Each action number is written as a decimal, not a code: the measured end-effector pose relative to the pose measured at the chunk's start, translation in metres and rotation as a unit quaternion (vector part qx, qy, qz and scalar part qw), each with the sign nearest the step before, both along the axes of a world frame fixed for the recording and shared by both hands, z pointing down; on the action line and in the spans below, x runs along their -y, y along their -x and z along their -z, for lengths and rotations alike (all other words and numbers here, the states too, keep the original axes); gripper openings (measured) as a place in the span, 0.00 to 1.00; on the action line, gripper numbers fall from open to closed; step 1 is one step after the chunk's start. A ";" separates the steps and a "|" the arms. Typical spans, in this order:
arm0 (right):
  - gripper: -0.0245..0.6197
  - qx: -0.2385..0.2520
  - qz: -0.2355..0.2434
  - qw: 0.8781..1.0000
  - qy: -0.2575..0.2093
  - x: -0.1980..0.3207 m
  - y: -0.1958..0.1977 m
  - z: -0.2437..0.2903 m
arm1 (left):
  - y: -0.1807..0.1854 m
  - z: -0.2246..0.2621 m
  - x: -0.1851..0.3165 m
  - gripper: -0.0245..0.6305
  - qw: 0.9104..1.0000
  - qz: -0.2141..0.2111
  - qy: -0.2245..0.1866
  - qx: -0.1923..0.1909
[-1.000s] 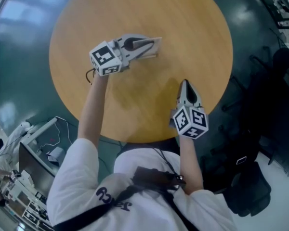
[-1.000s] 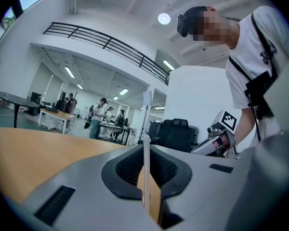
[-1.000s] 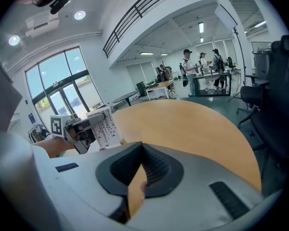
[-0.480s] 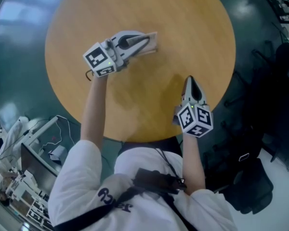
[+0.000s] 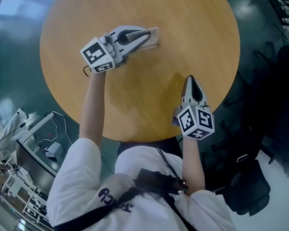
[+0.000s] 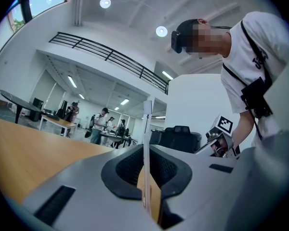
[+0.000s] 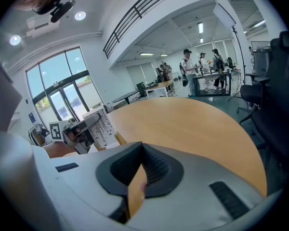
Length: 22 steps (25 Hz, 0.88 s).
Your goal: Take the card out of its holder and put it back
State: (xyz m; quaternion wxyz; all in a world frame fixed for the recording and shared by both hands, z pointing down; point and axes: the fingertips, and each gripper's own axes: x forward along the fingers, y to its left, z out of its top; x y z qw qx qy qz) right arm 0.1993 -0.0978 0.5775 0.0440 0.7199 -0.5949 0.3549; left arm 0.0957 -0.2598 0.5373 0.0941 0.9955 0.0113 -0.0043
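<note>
Left fingers [image 6: 123,170] clamped one edge of the thin card [image 5: 153,38], apparently light, stiff and slippery, upper left of frame; right fingers [image 7: 159,170] were together, empty.

The person wears a white short-sleeved T-shirt [image 5: 91,177] with dark print at the left side of the chest [image 5: 111,198]. A black strap [image 5: 101,208] crosses the chest to a black pouch [image 5: 156,179], and a thin dark cord [image 5: 164,163] hangs from the neck. A dark headset [image 6: 179,34] sits on the head. The left gripper [image 5: 143,36] and right gripper [image 5: 189,82] have pale grey shells with black pads [image 7: 154,165]. Each bears a white cube with black square markers [image 5: 100,56], and a thin dark cable [image 5: 88,73] loops by the left one.
</note>
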 end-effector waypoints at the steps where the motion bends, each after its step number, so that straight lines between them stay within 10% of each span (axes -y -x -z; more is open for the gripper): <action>1: 0.06 0.000 0.002 1.000 -0.002 0.001 0.000 -0.001 | -0.001 -0.004 -0.001 0.08 1.000 0.000 -0.005 0.008; 22: 0.06 0.002 0.053 0.998 -0.024 0.014 0.020 0.013 | 0.001 -0.038 0.010 0.14 0.986 0.053 -0.022 0.157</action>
